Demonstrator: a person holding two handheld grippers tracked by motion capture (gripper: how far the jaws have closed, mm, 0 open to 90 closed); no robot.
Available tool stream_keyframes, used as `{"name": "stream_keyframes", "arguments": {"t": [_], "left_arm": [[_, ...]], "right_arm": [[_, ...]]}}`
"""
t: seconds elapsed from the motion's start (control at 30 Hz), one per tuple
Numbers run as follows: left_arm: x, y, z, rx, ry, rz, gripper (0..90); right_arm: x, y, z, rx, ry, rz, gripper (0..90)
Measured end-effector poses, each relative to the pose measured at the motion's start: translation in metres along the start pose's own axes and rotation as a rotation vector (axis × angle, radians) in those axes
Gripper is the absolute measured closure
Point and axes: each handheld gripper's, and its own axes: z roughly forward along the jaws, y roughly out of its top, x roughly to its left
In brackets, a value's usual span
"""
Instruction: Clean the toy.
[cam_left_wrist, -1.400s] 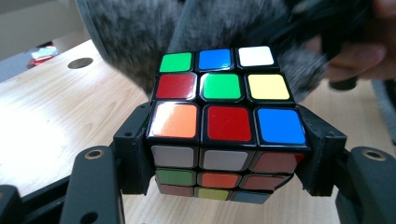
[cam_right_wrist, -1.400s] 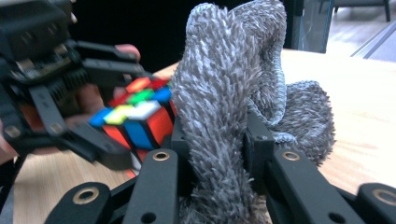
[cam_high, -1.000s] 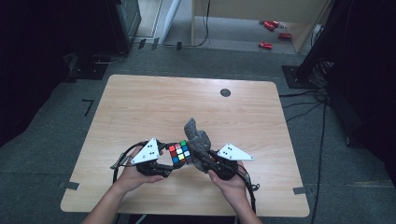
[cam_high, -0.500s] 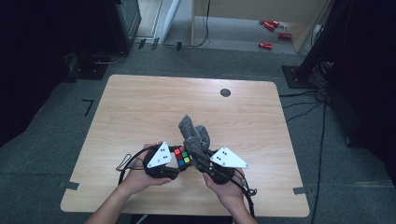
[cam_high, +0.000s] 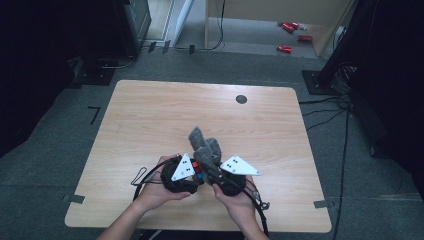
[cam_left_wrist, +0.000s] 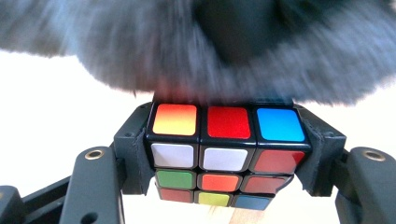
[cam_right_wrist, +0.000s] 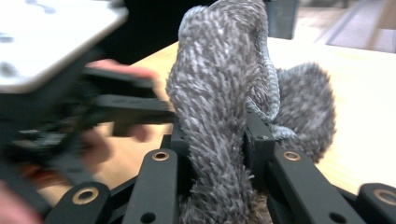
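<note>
Between your left gripper's (cam_left_wrist: 224, 158) jaws the puzzle cube (cam_left_wrist: 224, 158) sits clamped by two opposite sides, rigid and slick-faced, so keep the pads flat on its sides. Your right gripper (cam_right_wrist: 212, 140) pinches the soft grey cloth (cam_right_wrist: 219, 93), limp and light, at its bunched middle; the cloth presses the cube's far face, at twelve o'clock.

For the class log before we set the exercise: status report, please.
Left tool shut on puzzle cube. Right tool shut on grey fuzzy cloth. Cloth against cube's far side. Nothing in the way on table.
</note>
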Motion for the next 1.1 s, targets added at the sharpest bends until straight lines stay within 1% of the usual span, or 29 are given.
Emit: {"name": "stream_keyframes", "arguments": {"t": [0.03, 0.07, 0.13, 0.17, 0.23, 0.27, 0.3, 0.33, 0.37, 0.4, 0.47, 0.53, 0.57, 0.6, 0.63, 0.7, 0.73, 0.77, 0.87, 0.93, 1.0, 1.03, 1.1], "left_arm": [[0.0, 0.0, -0.001, -0.003, 0.0, -0.001, 34.9], [0.0, 0.001, -0.001, -0.008, -0.001, -0.002, 34.9], [-0.001, 0.002, -0.001, -0.009, 0.001, -0.001, 34.9], [-0.002, 0.003, -0.001, -0.007, 0.006, 0.003, 34.9], [-0.004, 0.005, 0.001, 0.0, 0.016, 0.004, 34.9], [-0.004, 0.006, 0.001, 0.002, 0.021, 0.004, 34.9], [-0.005, 0.007, 0.001, 0.001, 0.02, 0.001, 34.9], [-0.004, 0.007, 0.001, -0.002, 0.018, -0.002, 34.9], [-0.004, 0.007, 0.0, -0.01, 0.013, -0.01, 34.9], [-0.002, 0.007, -0.002, -0.016, 0.006, -0.017, 34.9], [0.0, 0.006, -0.004, -0.033, 0.0, -0.03, 34.9], [0.001, 0.005, -0.005, -0.042, -0.002, -0.028, 34.9], [0.001, 0.005, -0.006, -0.045, -0.004, -0.028, 34.9], [0.001, 0.005, -0.007, -0.049, -0.007, -0.029, 34.9], [0.002, 0.005, -0.008, -0.06, -0.009, -0.036, 34.9], [0.005, 0.005, -0.009, -0.075, -0.02, -0.052, 34.9], [0.005, 0.005, -0.009, -0.08, -0.024, -0.059, 34.9], [0.004, 0.006, -0.008, -0.08, -0.023, -0.063, 34.9], [0.002, 0.006, -0.006, -0.072, -0.02, -0.063, 34.9], [0.002, 0.006, -0.007, -0.075, -0.022, -0.062, 34.9], [0.003, 0.006, -0.009, -0.086, -0.027, -0.074, 34.9], [0.004, 0.006, -0.01, -0.092, -0.024, -0.078, 34.9], [0.004, 0.006, -0.012, -0.1, -0.019, -0.082, 35.0]], "right_arm": [[-0.006, 0.0, -0.002, -0.007, -0.014, 0.025, 72.2], [-0.011, -0.001, -0.003, -0.011, -0.018, 0.05, 72.2], [-0.016, -0.001, -0.006, -0.017, -0.019, 0.077, 72.2], [-0.015, 0.0, -0.006, -0.017, -0.017, 0.074, 72.1], [-0.004, 0.001, -0.007, -0.013, -0.011, 0.029, 72.0], [0.002, 0.001, -0.006, -0.013, 0.0, 0.011, 71.9], [0.007, 0.001, -0.005, -0.012, 0.019, 0.008, 71.9], [0.011, 0.001, -0.005, -0.012, 0.027, 0.004, 71.8], [0.013, 0.002, -0.005, -0.013, 0.025, -0.005, 71.8], [0.013, 0.003, -0.005, -0.016, 0.026, -0.005, 71.8], [0.005, 0.004, -0.007, -0.035, 0.028, 0.02, 71.8], [-0.006, 0.004, -0.01, -0.042, -0.011, 0.028, 71.7], [-0.014, 0.003, -0.011, -0.044, -0.029, 0.054, 71.7], [-0.018, 0.002, -0.012, -0.045, -0.033, 0.073, 71.7], [-0.021, 0.002, -0.013, -0.043, -0.035, 0.089, 71.7], [-0.025, 0.001, -0.014, -0.049, -0.046, 0.098, 71.7], [-0.024, 0.002, -0.015, -0.054, -0.04, 0.105, 71.7], [-0.021, 0.003, -0.015, -0.059, -0.039, 0.1, 71.6], [-0.002, 0.005, -0.013, -0.063, -0.028, 0.043, 71.0], [0.007, 0.004, -0.012, -0.067, -0.006, 0.023, 70.8], [0.01, 0.004, -0.013, -0.077, -0.003, 0.005, 70.8], [0.007, 0.005, -0.014, -0.085, -0.005, 0.009, 70.8], [0.0, 0.006, -0.017, -0.093, -0.022, 0.032, 70.7]]}}
